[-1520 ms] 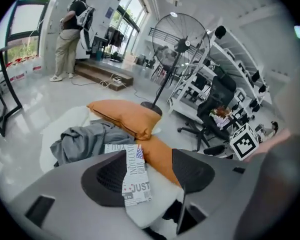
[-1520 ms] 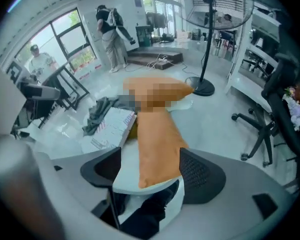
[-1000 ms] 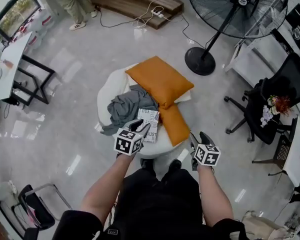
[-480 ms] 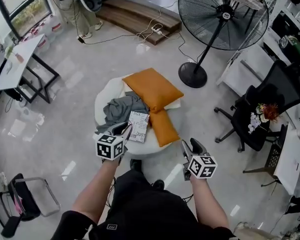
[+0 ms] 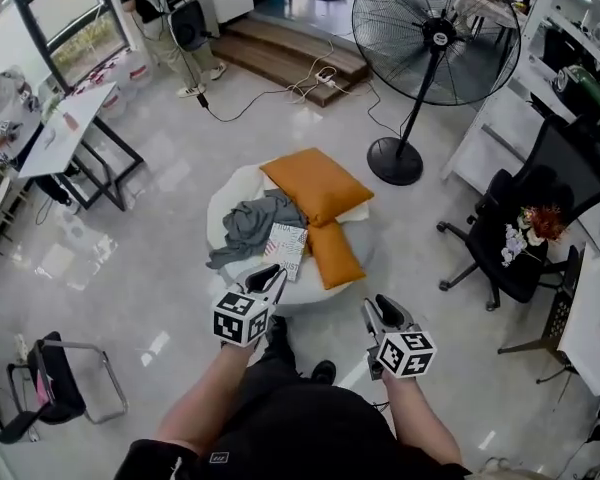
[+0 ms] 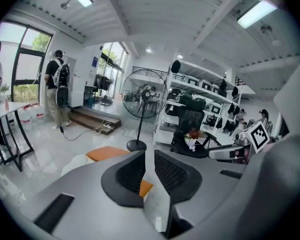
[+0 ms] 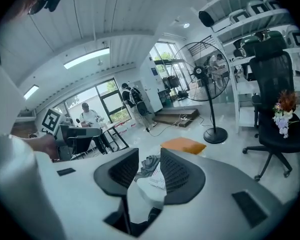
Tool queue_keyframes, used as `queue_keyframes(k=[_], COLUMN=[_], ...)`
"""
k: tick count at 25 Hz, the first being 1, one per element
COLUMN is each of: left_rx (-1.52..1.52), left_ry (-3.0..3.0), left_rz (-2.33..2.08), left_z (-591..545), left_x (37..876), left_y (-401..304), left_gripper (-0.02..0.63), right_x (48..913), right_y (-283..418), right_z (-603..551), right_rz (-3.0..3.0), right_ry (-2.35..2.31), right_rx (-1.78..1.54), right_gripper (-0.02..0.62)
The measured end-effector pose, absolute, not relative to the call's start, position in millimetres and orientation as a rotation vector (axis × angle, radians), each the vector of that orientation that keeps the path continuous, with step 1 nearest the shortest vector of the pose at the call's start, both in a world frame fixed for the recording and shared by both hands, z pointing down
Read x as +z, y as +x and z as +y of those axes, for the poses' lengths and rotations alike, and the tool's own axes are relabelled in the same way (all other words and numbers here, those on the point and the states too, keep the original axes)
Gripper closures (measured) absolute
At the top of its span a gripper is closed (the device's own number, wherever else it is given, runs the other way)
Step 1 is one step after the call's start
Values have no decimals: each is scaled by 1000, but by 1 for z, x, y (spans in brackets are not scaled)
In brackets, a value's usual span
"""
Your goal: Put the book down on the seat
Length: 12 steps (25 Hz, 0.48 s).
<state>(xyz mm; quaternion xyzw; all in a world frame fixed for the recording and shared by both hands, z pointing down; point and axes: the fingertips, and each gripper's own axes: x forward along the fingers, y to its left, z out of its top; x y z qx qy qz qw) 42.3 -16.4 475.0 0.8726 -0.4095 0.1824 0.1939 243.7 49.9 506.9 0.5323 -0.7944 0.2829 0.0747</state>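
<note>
Book [image 5: 288, 250] lies mid-frame on the seat [image 5: 223, 206], long axis near vertical; white cover, dark print, probably newsprint-style. Left gripper [image 5: 271, 278] and right gripper [image 5: 378, 311]: empty jaws have just been closing, narrowly apart.

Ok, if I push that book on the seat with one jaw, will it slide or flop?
The book looks thin, probably soft-covered, so it may bend rather than slide stiffly. It lies near the front edge of the rounded white seat, so a push could tip it off. The grey garment beside it might bunch up.
</note>
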Motion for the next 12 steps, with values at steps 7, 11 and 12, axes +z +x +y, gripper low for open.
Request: queue_keyframes(k=[7, 11, 12], left_rx=[512, 487, 470], left_ry=[2472, 2497, 2513], left_rz=[-1266, -1303, -1314], left_z=[0, -13, -17], left_x=[430, 402, 392], left_y=[11, -3, -6], left_gripper=[557, 568, 571], right_x=[474, 437, 426], right_y=[250, 243, 241], right_z=[47, 26, 22], right_rz=[-2426, -2489, -2512], right_ry=[1603, 1618, 1620], right_rx=[743, 668, 656], right_gripper=[548, 574, 577])
